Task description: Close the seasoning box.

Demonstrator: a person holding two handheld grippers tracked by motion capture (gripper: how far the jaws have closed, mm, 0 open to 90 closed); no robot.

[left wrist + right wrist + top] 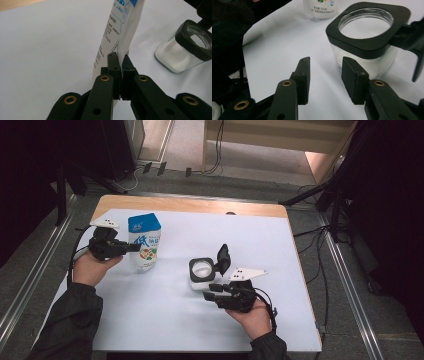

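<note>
While the blue-and-white pouch (145, 241) stands upright on the white table (165, 320) at the left, its side edge is pinched between the closed jaws of the left gripper (119, 65), a grip plain in the left gripper view but small from above. The square jar (368, 37) of white powder, lid (223, 258) flipped open, sits mid-table apart from the pouch. The right gripper (325, 65) has jaws half open on nothing, the jar just beyond its right jaw, contact unclear.

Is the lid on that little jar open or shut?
Open. The clear square jar with white powder shows its round mouth; its black hinged lid stands flipped up beside it.
</note>
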